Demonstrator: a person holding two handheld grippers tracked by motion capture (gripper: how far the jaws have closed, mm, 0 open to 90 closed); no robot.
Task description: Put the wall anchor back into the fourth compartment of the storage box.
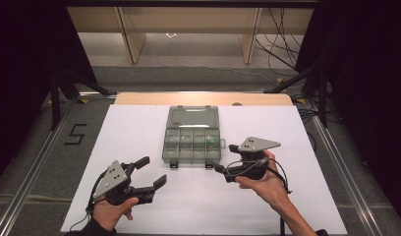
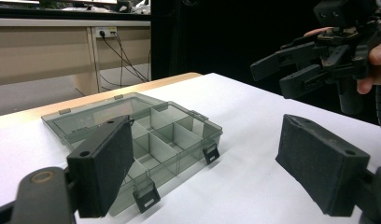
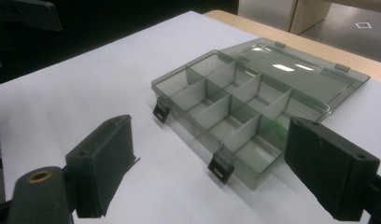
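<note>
Left tongs [image 1: 148,170] spread wide, nothing in them, hovering over the sheet [image 1: 139,128] near-left of the box [image 1: 192,142]. Right tongs [image 1: 225,157] also spread, empty, just off the box's near-right corner, tips pointed at it but not touching.

Box sits mid-sheet, toward the far side. Lid [image 1: 193,117] is already swung open and lies flat behind the tray, so the opening step is done. Both front latches [image 3: 221,169] hang loose off the near wall.

Tray is split by dividers [image 3: 228,100] into several small cells. Most look bare. One small green thing [image 1: 209,142] sits in a cell at the box's right end; in the right gripper view it shows as a green smear [image 3: 271,126] behind the divider, too blurred to say what it is.

My read: we're at the start of whatever comes after opening. Right tongs are closest to the green item's cell, so a pick from there looks like the next move, or else closing the lid and snapping the latches. Can't tell which from here. Either way, nothing gripped yet, nothing out on the sheet beside the box.

Watch: cells are narrow, the spread jaws will need to come in before entering one.
</note>
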